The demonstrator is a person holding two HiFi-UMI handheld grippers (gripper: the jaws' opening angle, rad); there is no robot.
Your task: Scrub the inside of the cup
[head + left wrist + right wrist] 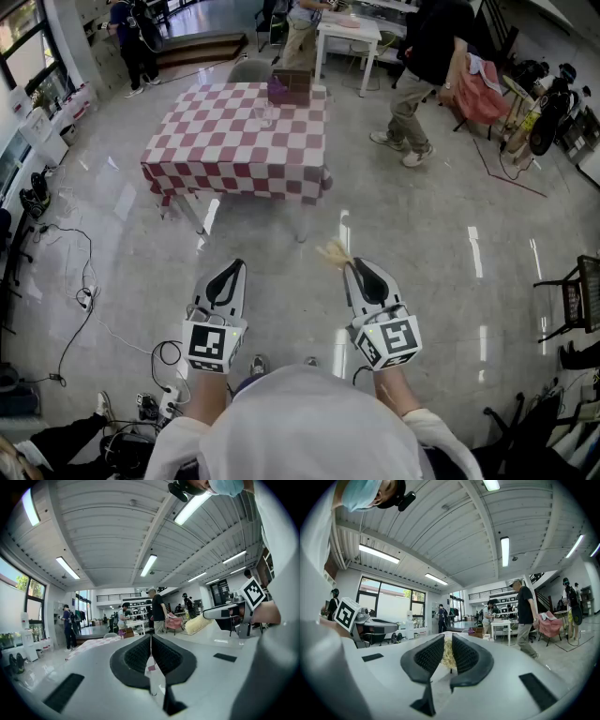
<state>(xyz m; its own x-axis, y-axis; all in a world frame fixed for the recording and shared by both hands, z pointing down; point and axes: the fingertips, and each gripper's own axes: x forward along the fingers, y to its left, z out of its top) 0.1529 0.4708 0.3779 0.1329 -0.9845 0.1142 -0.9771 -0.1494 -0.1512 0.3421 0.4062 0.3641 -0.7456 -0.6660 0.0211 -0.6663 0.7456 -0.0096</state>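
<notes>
A clear cup [265, 115] stands on the red-and-white checkered table [225, 141], far ahead of both grippers. Beside it are a purple thing [277, 90] and a brown box [294, 82]. My left gripper [233, 268] [151, 641] is shut with nothing between its pads. My right gripper [355, 266] [448, 644] is shut on a straw-coloured fibrous scrubber [334, 252] [448, 656], which sticks out past the tips. Both grippers are held level over the bare floor, side by side. The scrubber [197, 624] also shows at the right of the left gripper view.
A person [427, 75] walks right of the table, another [131, 37] stands at the far left, a third [300, 28] by a white table [349, 33]. Cables [84, 300] lie on the floor at left. A dark chair [577, 295] stands at the right edge.
</notes>
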